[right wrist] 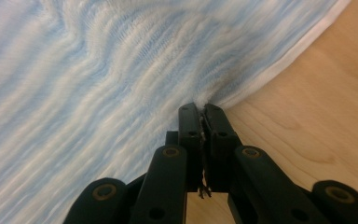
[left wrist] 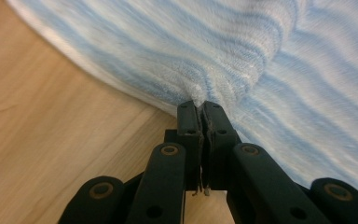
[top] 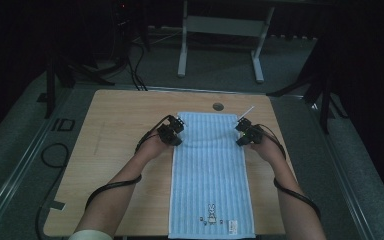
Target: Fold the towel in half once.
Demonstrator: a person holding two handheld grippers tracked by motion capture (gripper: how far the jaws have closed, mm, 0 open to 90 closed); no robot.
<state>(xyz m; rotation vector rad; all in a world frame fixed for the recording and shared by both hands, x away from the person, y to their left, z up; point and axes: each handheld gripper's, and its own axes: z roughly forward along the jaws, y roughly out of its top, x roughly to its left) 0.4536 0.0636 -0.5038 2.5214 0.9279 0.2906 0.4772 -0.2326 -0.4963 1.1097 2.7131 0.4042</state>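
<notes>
While both claws pinch the long edges of the blue striped towel (top: pixel 210 175), which lies flat along the worktop (top: pixel 115 125), the high view puts the left claw (top: pixel 176 134) and right claw (top: pixel 242 133) level with each other near the far end; lifting them together should keep the fold square. Seen from the left gripper view, the left claw (left wrist: pixel 200 108) is pressed together on a puckered hem, so pull gently. Seen from the right gripper view, the right claw (right wrist: pixel 200 108) bites the white-bordered edge just as thinly.
</notes>
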